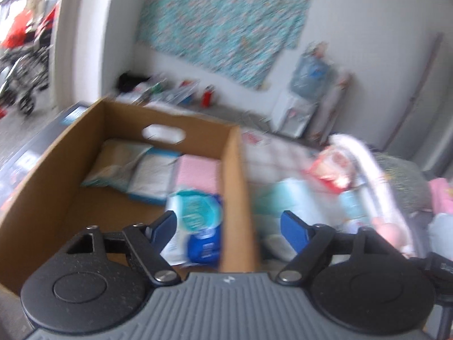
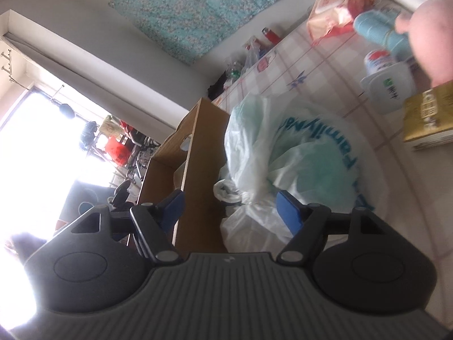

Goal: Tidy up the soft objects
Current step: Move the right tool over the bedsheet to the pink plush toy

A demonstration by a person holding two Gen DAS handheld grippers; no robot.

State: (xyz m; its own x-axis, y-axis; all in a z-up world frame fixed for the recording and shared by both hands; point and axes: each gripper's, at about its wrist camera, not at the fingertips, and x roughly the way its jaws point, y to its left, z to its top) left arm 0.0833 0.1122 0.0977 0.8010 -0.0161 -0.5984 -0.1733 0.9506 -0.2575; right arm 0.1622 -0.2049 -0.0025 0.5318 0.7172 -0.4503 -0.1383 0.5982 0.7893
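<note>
A brown cardboard box (image 1: 235, 175) stands on the table. Inside it lie a pink folded cloth (image 1: 196, 171), pale packs (image 1: 136, 167) and a blue-and-white wipes pack (image 1: 195, 226). My left gripper (image 1: 229, 226) is open and empty, straddling the box's right wall above the wipes pack. In the right wrist view, tilted sideways, my right gripper (image 2: 229, 206) is open around the knotted top of a white and green plastic bag (image 2: 297, 153) that lies beside the box (image 2: 195, 158).
On the checked tablecloth (image 2: 320, 62) lie a pink tissue pack (image 2: 334, 14), a blue bottle (image 2: 379, 31), a white tub (image 2: 388, 87) and a gold book (image 2: 427, 116). A hand (image 2: 427, 36) is at the top right. Clutter lines the far wall (image 1: 175, 90).
</note>
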